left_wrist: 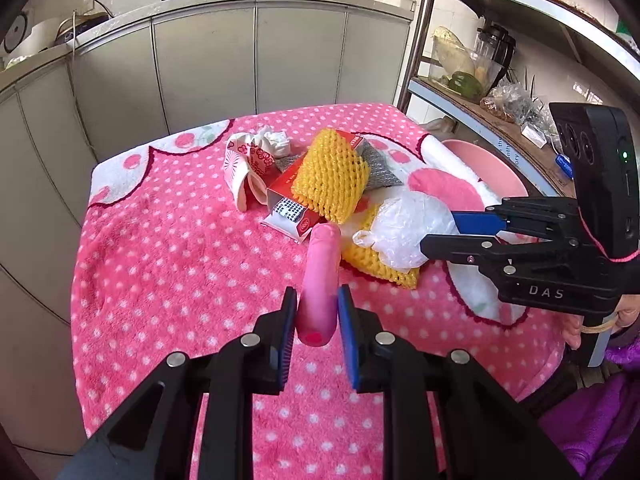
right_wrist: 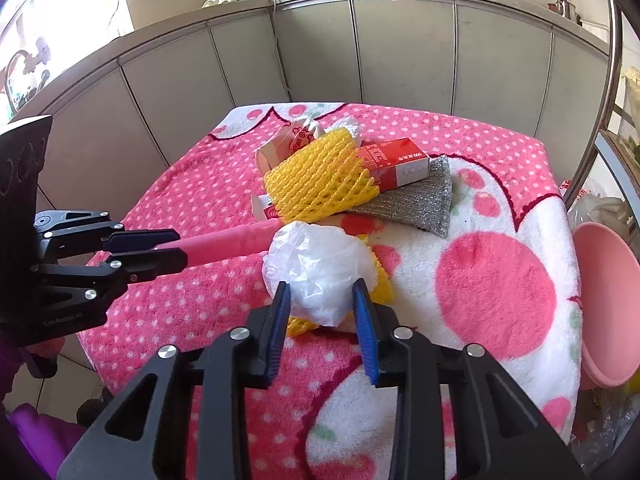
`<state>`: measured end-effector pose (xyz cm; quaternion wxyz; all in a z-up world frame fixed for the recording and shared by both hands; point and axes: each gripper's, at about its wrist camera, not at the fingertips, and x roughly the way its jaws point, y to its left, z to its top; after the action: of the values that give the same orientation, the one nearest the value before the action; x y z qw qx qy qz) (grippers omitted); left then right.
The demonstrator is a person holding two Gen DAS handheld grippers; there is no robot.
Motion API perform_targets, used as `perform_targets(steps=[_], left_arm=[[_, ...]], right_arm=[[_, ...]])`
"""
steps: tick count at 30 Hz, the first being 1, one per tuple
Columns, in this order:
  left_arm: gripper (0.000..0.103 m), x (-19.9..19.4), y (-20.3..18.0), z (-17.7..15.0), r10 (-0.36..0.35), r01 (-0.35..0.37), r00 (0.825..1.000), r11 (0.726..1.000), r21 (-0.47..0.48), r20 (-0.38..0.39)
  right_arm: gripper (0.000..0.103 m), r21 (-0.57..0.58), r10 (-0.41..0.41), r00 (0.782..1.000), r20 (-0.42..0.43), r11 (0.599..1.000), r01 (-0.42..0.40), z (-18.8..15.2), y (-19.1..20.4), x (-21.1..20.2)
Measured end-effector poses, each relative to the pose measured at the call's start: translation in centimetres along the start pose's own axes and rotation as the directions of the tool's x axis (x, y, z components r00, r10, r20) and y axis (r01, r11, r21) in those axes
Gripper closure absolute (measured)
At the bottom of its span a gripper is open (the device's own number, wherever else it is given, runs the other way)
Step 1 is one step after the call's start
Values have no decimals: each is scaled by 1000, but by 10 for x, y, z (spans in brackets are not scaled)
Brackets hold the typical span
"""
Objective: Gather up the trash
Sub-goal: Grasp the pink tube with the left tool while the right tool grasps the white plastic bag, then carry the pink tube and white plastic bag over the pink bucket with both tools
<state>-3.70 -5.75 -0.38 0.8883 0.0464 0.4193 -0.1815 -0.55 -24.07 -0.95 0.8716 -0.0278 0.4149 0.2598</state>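
The left claw (left_wrist: 318, 312) is clenched on a pink rod-shaped wrapper (left_wrist: 320, 280), its blue pads pressed on both sides of the near end; the rod reaches forward toward the trash heap in the middle of the counter (left_wrist: 180, 272), which is covered by a pink polka-dot fleece cloth. The right claw (right_wrist: 322, 304) grasps a crumpled clear plastic bag (right_wrist: 316, 268), the pads squeezing its near part. The bag lies on a yellow foam fruit net (right_wrist: 380, 276) at the near side of the heap. Beyond it, a second yellow foam net sleeve (right_wrist: 320, 180) rests on a red and white cardboard box (right_wrist: 396, 162), with a silver mesh scouring cloth (right_wrist: 416, 204) to the right. At the far left of the heap sit a white patterned paper wrapper (left_wrist: 248, 164) and a wad of white tissue (left_wrist: 276, 140). A pink plastic basin (right_wrist: 604, 300) sits at the counter's right edge.
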Motion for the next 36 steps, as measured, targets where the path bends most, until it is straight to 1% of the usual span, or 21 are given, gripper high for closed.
perform_targets(steps=[2,6,10,12,14,16,18,21,25,29,34,36], left_arm=[[83,-9,-1,-3,3,-3,1000,1000,-12,12],[84,-23,-5,-12,2,-2,1000,1000,-18,25],[84,-16,-10,-29,-5,5,999,1000,1,-37],[83,-11,-12,-36,-20,20,996,1000,4,-82],[81,-6,-14,-41,-26,26,992,1000,-3,-120],[78,-2,-14,-41,-47,46,987,999,-11,-155],[76,1,-14,-39,-52,48,982,999,-24,-181],[75,4,-16,-28,-48,47,981,999,-14,-187],[75,16,-26,-16,16,-13,978,1000,19,-210],[75,27,-35,-11,74,-68,974,997,37,-216],[75,34,-40,-10,106,-95,971,993,63,-216],[79,36,-41,-11,112,-101,970,993,62,-215]], right_arm=[[79,-7,-2,1000,16,1000,2,-4,2,-7],[81,0,-4,999,46,1000,4,-11,2,-26],[81,19,-20,998,58,1000,19,-17,-5,-40],[81,30,-26,998,57,999,25,-20,-9,-42],[81,43,-27,998,54,999,25,-23,-12,-44],[81,55,-22,999,50,998,19,-25,-15,-43],[81,60,-16,999,48,998,13,-26,-15,-42],[81,61,-13,999,50,998,10,-27,-15,-42],[81,61,-15,999,52,998,12,-29,-15,-44],[81,61,-25,998,50,998,22,-32,-17,-46],[81,66,-34,998,50,997,30,-35,-20,-49],[81,68,-35,998,52,997,31,-36,-21,-50]])
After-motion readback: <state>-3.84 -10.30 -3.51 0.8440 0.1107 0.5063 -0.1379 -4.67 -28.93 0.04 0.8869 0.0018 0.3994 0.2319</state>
